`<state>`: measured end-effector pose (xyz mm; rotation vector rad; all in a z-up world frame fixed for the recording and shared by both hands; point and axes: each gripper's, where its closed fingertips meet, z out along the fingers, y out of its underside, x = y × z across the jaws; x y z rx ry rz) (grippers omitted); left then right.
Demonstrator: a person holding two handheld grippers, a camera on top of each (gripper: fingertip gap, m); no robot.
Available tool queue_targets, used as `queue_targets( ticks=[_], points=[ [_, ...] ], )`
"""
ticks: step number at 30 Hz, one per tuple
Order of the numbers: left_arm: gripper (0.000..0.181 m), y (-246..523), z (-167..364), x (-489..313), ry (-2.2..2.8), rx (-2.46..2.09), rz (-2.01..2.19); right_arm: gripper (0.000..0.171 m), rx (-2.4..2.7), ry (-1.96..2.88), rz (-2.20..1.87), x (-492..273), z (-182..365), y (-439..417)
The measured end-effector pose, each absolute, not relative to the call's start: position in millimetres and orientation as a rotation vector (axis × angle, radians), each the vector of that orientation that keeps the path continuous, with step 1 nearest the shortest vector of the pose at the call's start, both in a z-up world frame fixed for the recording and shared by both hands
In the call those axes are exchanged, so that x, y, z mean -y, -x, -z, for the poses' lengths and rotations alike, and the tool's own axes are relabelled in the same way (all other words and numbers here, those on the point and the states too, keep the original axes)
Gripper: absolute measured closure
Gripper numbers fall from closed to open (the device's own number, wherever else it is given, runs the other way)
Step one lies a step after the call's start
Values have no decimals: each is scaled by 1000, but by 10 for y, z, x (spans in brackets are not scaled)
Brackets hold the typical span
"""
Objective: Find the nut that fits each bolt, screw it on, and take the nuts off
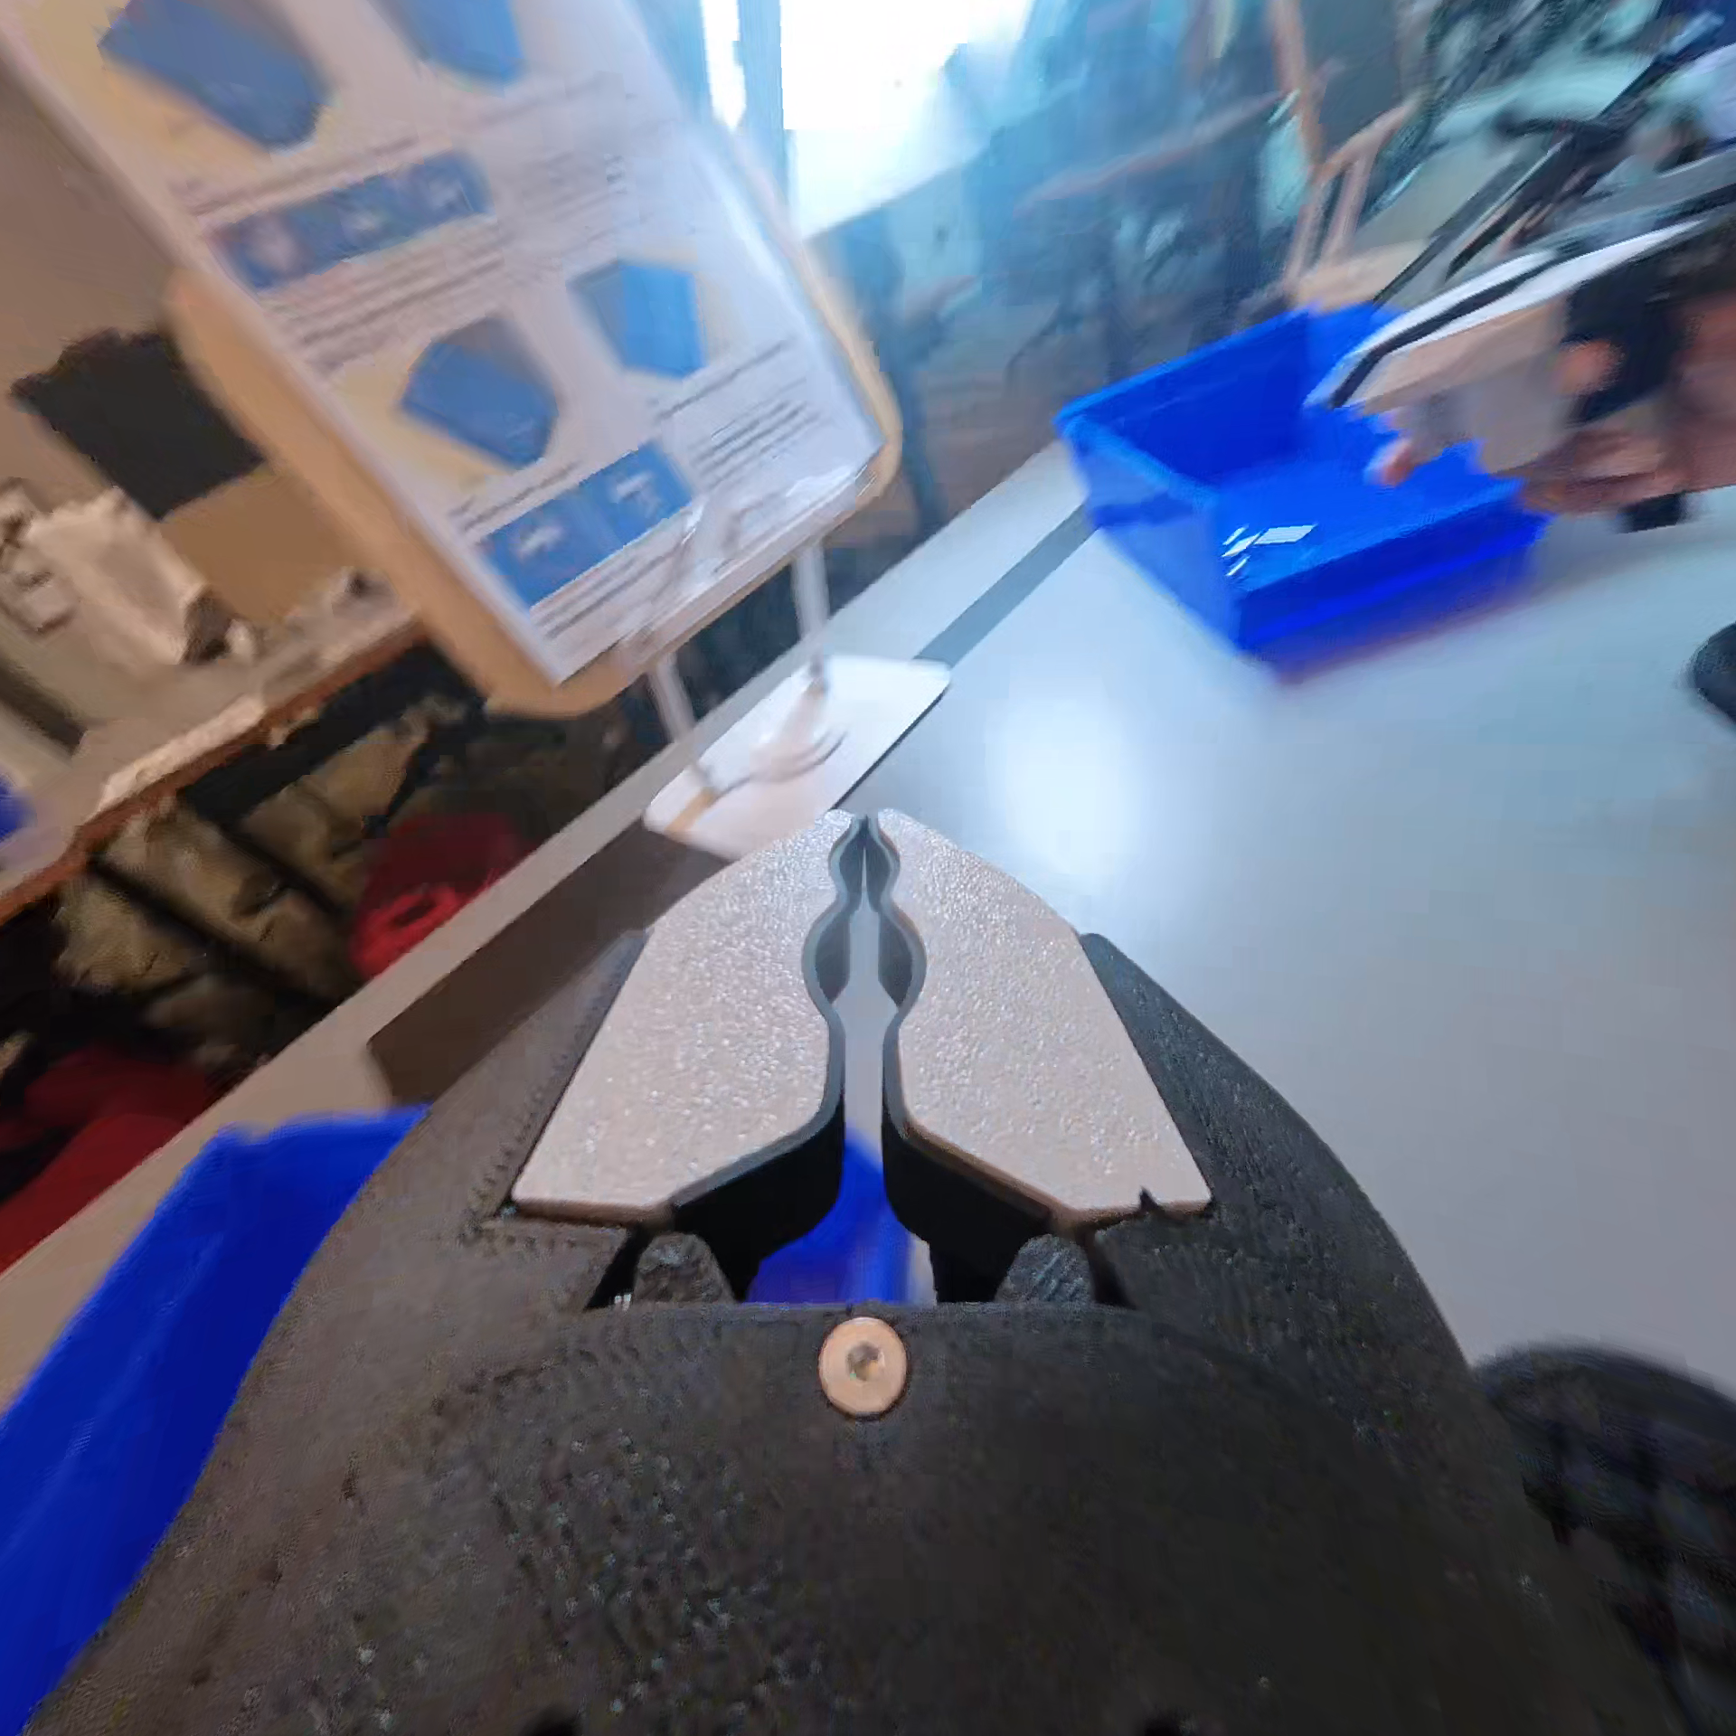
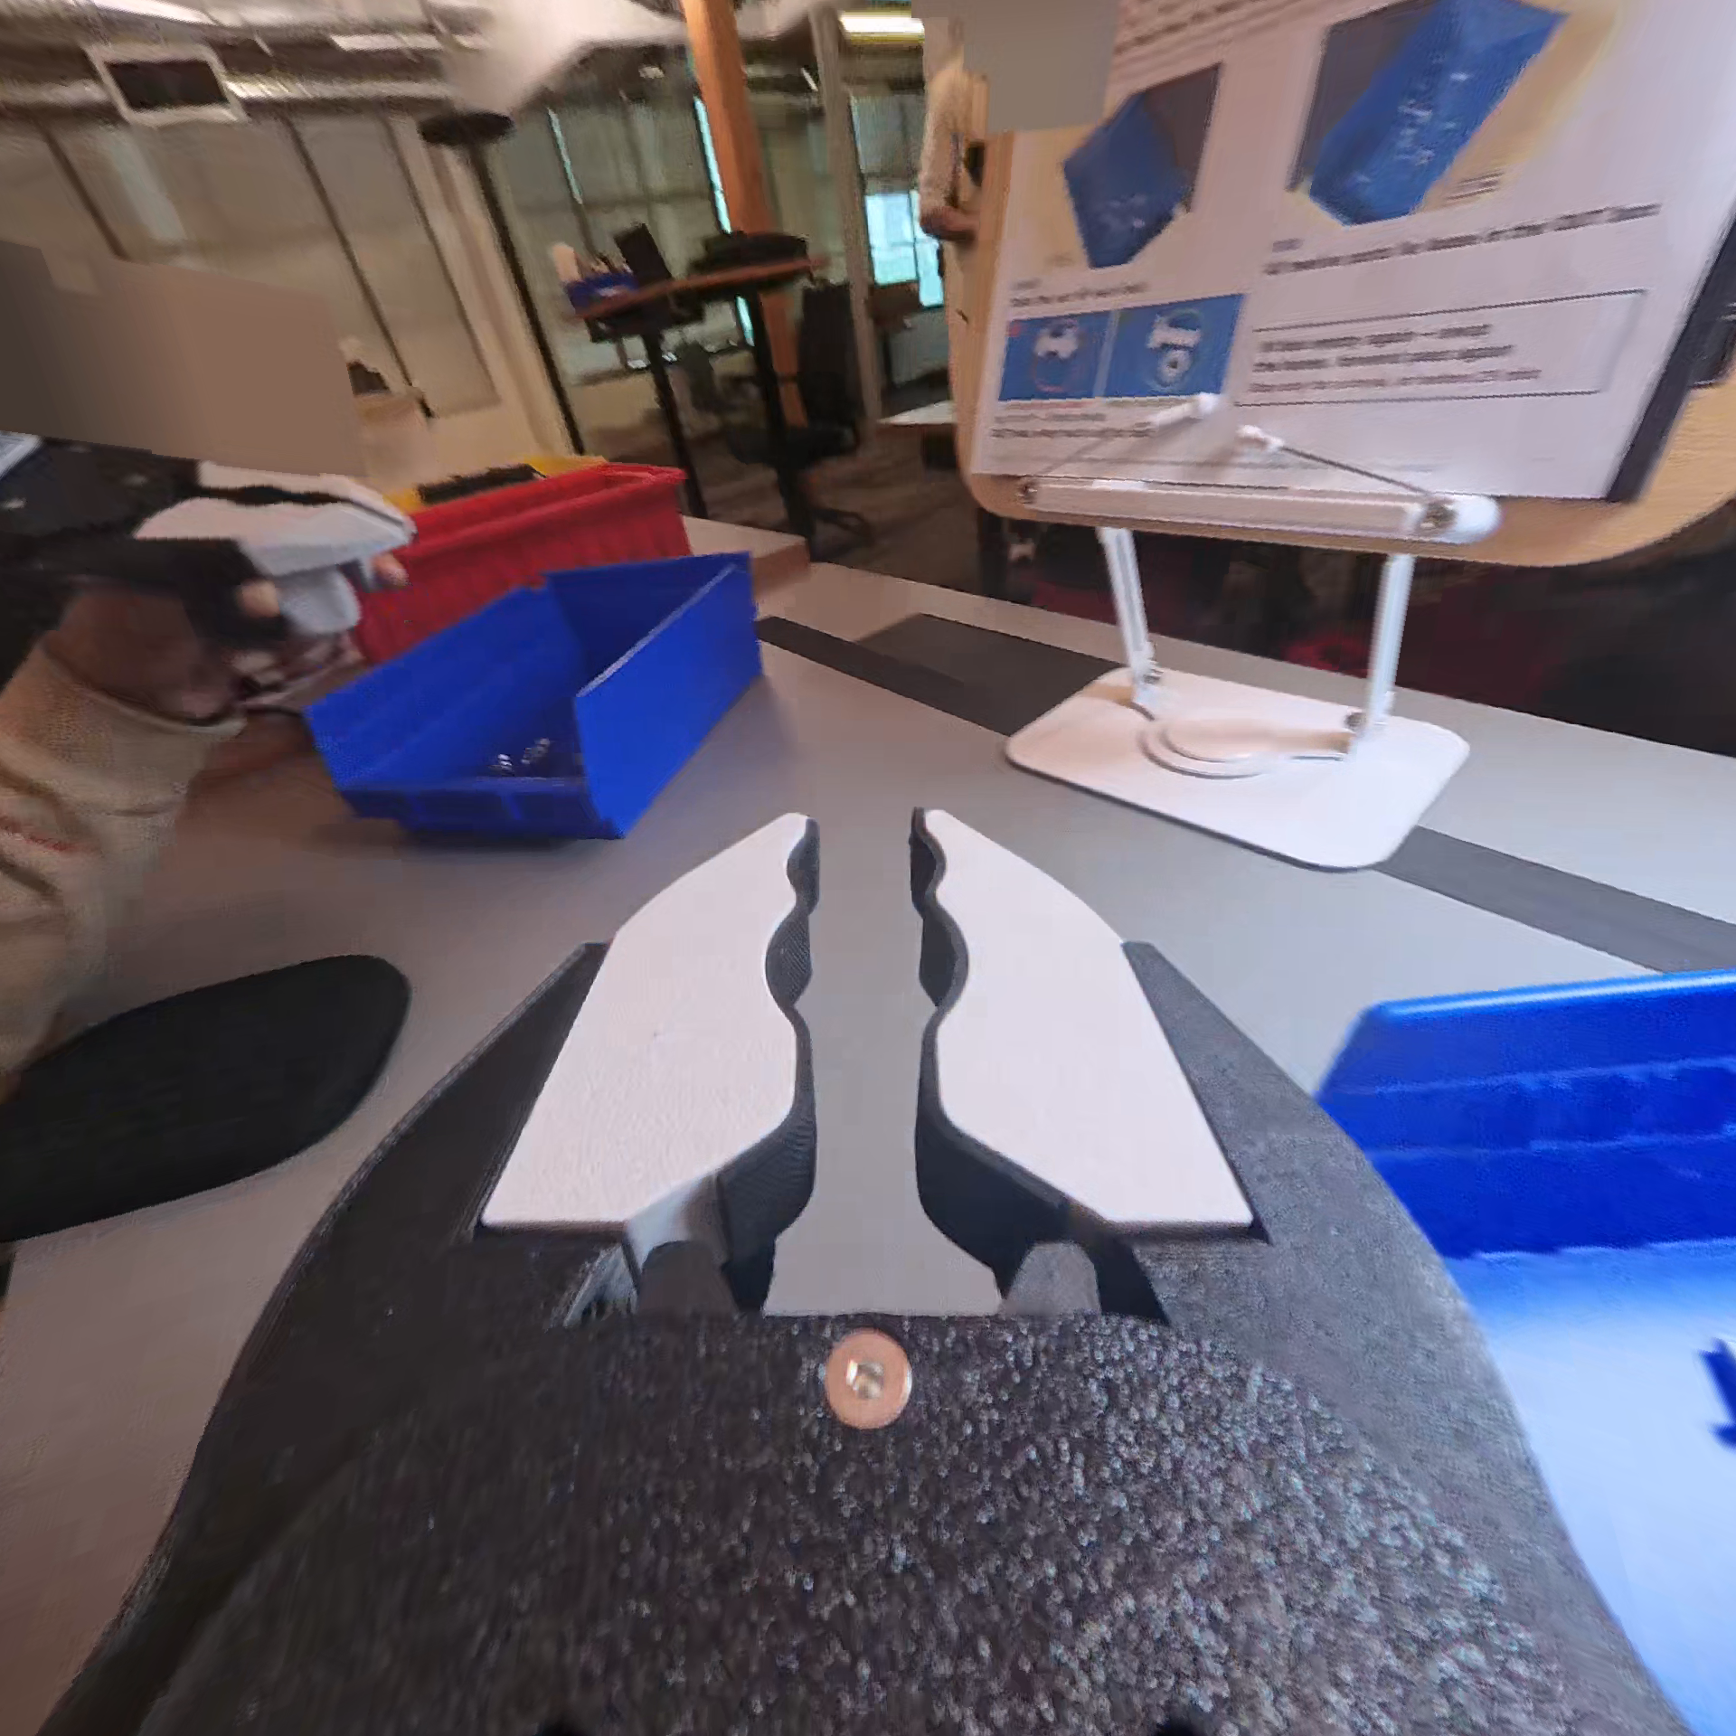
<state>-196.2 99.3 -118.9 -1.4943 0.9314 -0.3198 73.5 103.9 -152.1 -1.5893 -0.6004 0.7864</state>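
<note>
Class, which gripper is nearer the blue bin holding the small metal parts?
Left. The left gripper hovers just beyond the blue bin's far-left end. The right gripper faces the bin across bare table.

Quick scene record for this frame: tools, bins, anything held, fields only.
left tool: shut, holds nothing, above the table
right tool: open, holds nothing, above the table
table: grey, with dark strips across it
blue bin, left side: small metal parts inside, too blurred to tell nuts from bolts
blue bin, right side: contents not in view
red bin: behind the left blue bin
instruction sheet stand: white base, at the far edge
nuts on bolts: none visible
</note>
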Motion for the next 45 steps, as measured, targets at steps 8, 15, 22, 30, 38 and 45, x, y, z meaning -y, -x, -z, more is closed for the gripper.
queue_targets(
  ticks=[8,15,22,30,38,45],
  points=[
    [166,3389,2137,-1427,2337,-1184,87,158,735,1496,-807,-688,1844,-280],
    [137,3755,3014,-1511,2811,-1246,54,160,799,1528,-763,-630,2072,-259],
    [134,3696,3211,-1568,2873,-1209,140,161,824,1549,-785,-615,2144,-235],
    [145,3554,3168,-1664,2672,-1298,-11,162,839,1566,-798,-584,2193,-210],
    [146,2352,1786,-1361,1617,-1295,-286,156,927,1547,-979,-380,2181,125],
    [146,879,1520,-423,935,-1381,-282,154,894,1472,-1454,-150,1703,555]
  ],
)
